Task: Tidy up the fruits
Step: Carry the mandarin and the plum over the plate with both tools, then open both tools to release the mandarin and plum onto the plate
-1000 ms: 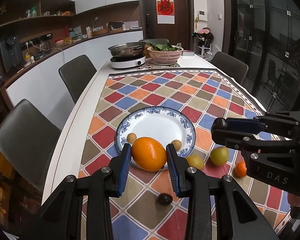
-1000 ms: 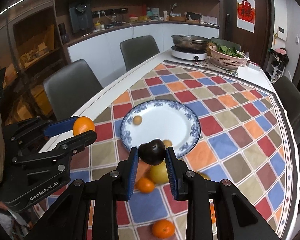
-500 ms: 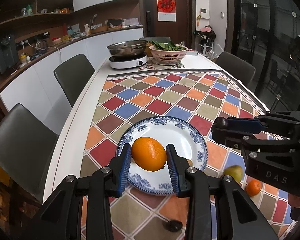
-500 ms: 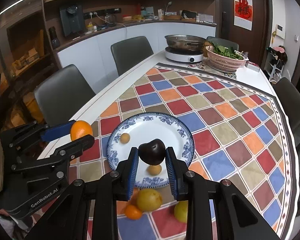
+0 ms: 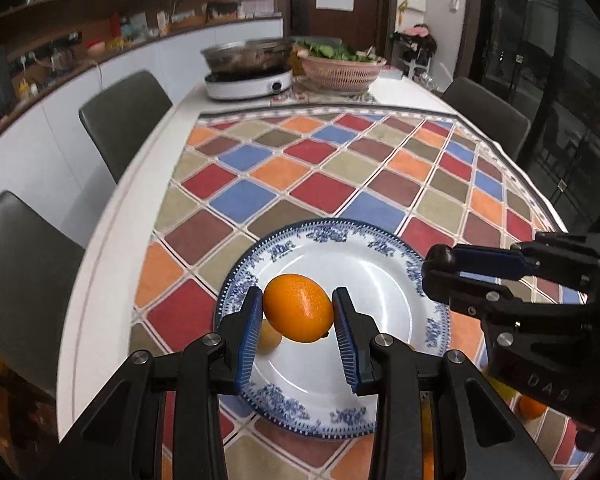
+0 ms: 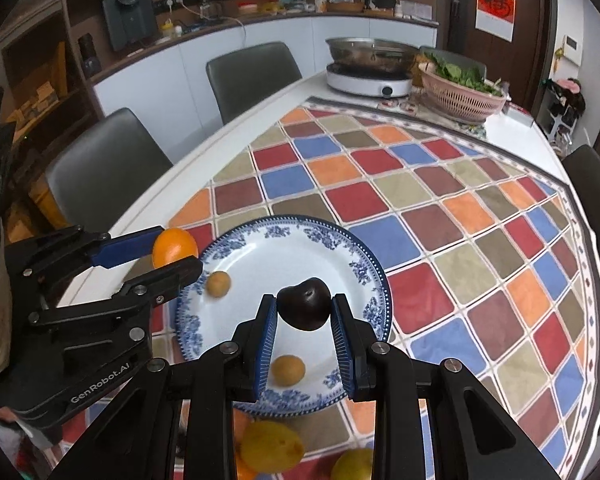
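Orange skin fills the middle of the left wrist view: we see the orange (image 5: 299, 308) clamped between the blue pads of the left gripper (image 5: 296, 320), held in the air above the near left part of the blue-and-white plate (image 5: 340, 240). It is slightly egg-shaped, and its long axis runs across from pad to pad, tilted a little so the right end sits lower. Below it, partly hidden by the left pad, we see a small yellow fruit (image 5: 269, 338) lying on the plate. At the right of this view the right gripper (image 5: 440, 268) reaches in over the plate's right rim, side on; from here we cannot make out clearly what it holds. The plate sits on the chequered tablecloth (image 5: 340, 168).

In the right wrist view we see what the other view hides: the right gripper (image 6: 305, 310) is closed on a dark plum (image 6: 305, 309), held over the plate (image 6: 292, 248). The plum is nearly round, slightly wider from pad to pad. Two small yellow fruits lie on the plate, one (image 6: 218, 284) near the left rim and one (image 6: 287, 370) between our fingers. Off the plate's near edge we see a yellow pear-like fruit (image 6: 271, 446) on the cloth. The left gripper (image 6: 176, 256) enters from the left with the orange (image 6: 175, 246) at the plate's left rim.
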Demonstrator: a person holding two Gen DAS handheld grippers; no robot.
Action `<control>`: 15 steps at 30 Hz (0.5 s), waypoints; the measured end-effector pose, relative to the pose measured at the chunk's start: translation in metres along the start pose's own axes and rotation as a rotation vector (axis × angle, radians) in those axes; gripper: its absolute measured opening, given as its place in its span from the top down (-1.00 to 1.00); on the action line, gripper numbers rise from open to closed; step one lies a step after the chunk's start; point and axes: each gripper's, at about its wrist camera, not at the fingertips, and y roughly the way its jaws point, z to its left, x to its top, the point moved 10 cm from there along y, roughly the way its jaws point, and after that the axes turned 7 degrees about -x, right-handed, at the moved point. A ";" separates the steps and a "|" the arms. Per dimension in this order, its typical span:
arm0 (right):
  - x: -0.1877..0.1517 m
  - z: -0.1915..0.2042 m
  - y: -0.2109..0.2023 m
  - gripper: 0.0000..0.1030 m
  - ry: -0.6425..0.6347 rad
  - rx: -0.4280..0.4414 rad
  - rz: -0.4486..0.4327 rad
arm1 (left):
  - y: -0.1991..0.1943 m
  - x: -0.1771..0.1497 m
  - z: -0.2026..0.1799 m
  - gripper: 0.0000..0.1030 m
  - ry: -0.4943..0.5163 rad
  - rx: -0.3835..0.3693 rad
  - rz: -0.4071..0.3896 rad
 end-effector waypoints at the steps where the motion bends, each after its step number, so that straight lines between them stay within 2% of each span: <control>1: 0.000 -0.001 0.005 0.44 0.002 0.001 0.008 | 0.006 0.000 0.002 0.31 -0.008 -0.002 0.012; 10: -0.006 -0.006 0.042 0.44 0.021 0.030 0.085 | 0.052 -0.010 0.005 0.31 -0.020 -0.006 0.120; 15: -0.012 -0.008 0.052 0.44 0.023 0.032 0.113 | 0.059 -0.013 0.004 0.31 -0.022 -0.007 0.137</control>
